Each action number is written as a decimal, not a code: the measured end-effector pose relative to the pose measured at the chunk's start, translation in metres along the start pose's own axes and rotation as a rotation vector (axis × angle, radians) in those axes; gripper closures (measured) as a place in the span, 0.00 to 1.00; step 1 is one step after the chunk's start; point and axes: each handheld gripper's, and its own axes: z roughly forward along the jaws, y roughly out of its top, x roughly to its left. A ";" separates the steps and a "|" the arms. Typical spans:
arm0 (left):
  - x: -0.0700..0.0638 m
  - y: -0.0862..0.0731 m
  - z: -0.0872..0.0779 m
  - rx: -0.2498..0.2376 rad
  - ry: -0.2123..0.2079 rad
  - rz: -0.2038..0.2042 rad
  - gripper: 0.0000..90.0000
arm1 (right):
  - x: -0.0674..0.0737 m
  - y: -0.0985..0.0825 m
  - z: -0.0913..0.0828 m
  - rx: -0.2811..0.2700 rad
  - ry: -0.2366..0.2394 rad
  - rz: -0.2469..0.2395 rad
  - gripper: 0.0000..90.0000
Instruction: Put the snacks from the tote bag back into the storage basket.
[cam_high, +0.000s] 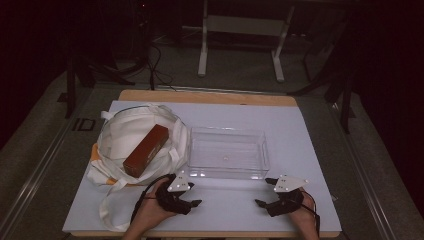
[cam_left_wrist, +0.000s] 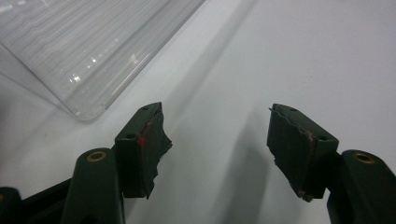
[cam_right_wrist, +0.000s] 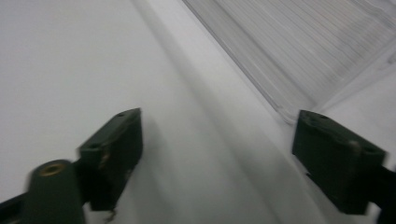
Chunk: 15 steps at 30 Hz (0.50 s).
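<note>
A white sheet (cam_high: 310, 150) is covering most of a wooden table (cam_high: 210, 96), whose pale edge is showing along the far side and the near side. Grey carpet (cam_high: 240, 70) is spreading around the table and running back into a dim room. Beyond the table, a white metal frame (cam_high: 240, 35) is standing on two legs with feet resting on the carpet. Black cables (cam_high: 157, 67) are trailing across the floor near dark stands at the far left. The far corners are sinking into deep shadow while light is falling on the tabletop.
</note>
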 end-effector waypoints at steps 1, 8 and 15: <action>-0.001 0.001 -0.002 -0.009 0.004 -0.003 0.42 | -0.001 -0.001 -0.002 -0.022 0.008 0.002 0.24; -0.001 0.004 -0.013 -0.036 0.021 -0.012 0.43 | -0.002 -0.004 -0.007 -0.084 0.019 0.007 0.19; 0.000 0.007 -0.024 -0.037 0.039 -0.019 0.43 | -0.002 -0.004 -0.008 -0.089 0.017 0.016 0.19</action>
